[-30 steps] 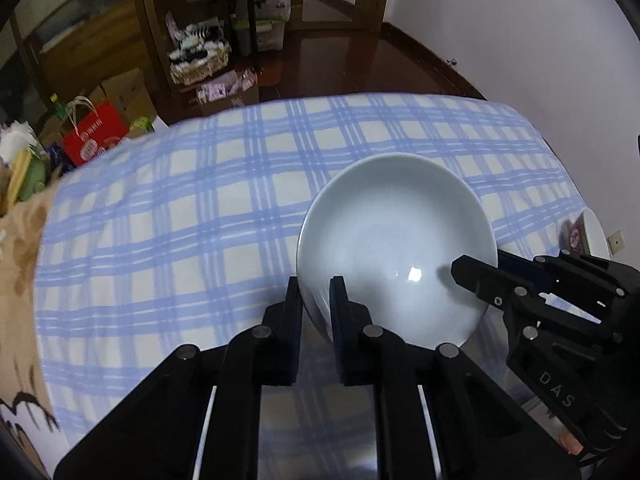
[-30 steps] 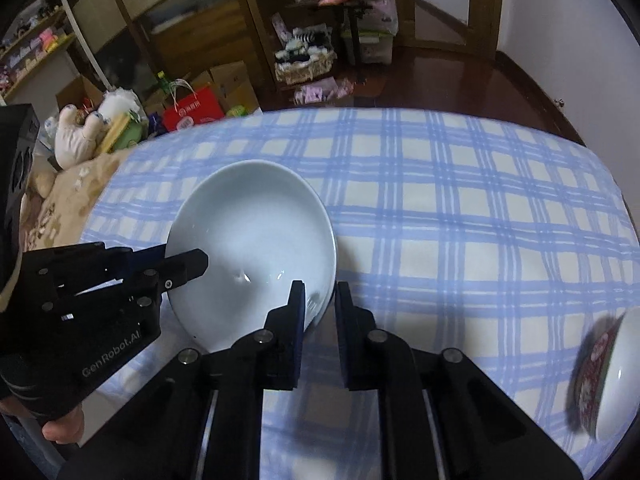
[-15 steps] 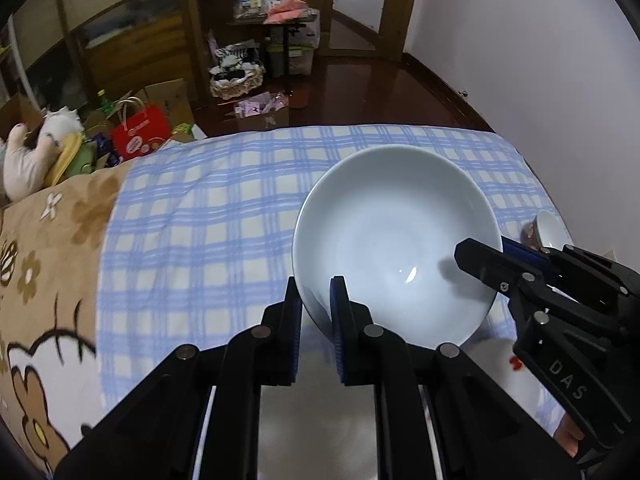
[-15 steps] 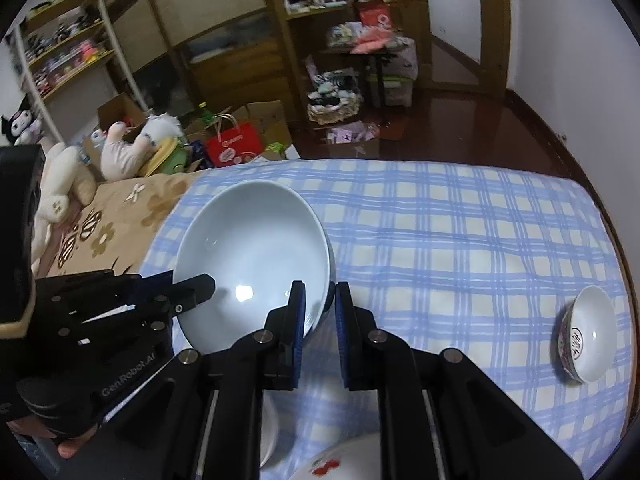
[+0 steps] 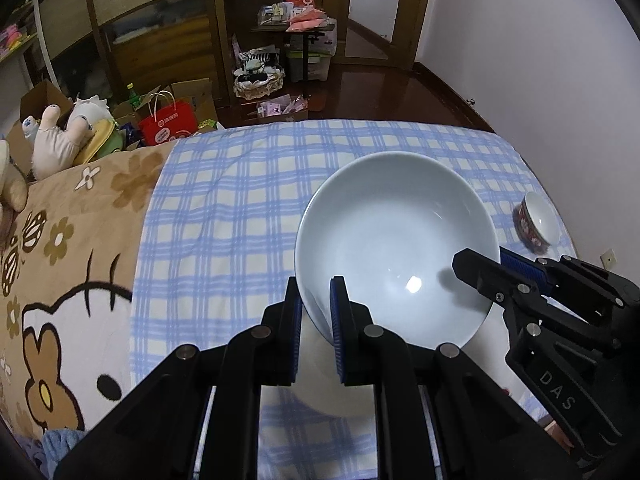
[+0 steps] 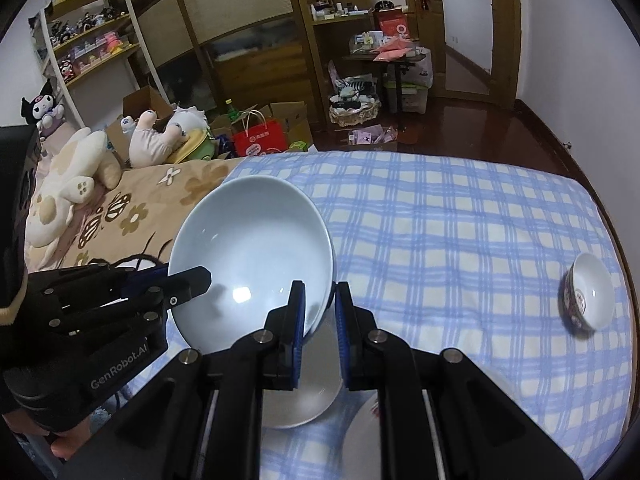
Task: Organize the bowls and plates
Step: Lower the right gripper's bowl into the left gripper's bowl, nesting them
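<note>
White plate [image 6: 296, 404] mostly hidden under pale bowl [image 6: 252, 256], both grippers clamping bowl rim

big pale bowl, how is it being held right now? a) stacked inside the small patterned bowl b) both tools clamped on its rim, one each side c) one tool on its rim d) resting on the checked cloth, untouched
b: the big pale bowl is off the cloth, with the left tool shut on its near rim and the right tool shut on the opposite rim.

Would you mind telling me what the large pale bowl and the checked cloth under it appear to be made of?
The large pale bowl looks like glazed ceramic or porcelain: smooth, with a sharp bright glint inside. The checked cloth looks like soft woven fabric, probably cotton: matte, slightly creased, blue and white.
</note>
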{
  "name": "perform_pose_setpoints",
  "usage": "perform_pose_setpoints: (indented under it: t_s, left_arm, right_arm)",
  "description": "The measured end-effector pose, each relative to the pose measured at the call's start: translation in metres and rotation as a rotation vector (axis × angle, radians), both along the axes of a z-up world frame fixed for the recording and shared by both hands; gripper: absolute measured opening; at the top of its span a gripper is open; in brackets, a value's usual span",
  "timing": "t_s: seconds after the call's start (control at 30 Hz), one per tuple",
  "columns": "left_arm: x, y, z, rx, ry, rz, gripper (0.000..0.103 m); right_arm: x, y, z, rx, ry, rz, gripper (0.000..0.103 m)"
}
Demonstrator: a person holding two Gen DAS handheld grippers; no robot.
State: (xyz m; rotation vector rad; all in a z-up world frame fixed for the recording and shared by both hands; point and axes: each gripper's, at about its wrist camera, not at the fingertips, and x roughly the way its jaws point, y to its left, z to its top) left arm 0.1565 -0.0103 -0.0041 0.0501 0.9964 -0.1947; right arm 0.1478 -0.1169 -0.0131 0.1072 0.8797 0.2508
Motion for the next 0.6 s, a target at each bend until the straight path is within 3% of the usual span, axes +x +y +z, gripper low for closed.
perform_pose_setpoints:
  t_s: [0.3,0.6]
  left_arm:
    - [-0.022,0.013,-0.014,-0.005,0.014,0.003,0.014]
    - [-0.019,0.016,-0.049,-0.018,0.069,0.001,0.014]
  right_arm:
    - [-0.021,0.014,-0.016,0.002,0.024,0.001,0.016]
    - [-0.018,0.015,-0.044,-0.003,0.076,-0.008,0.016]
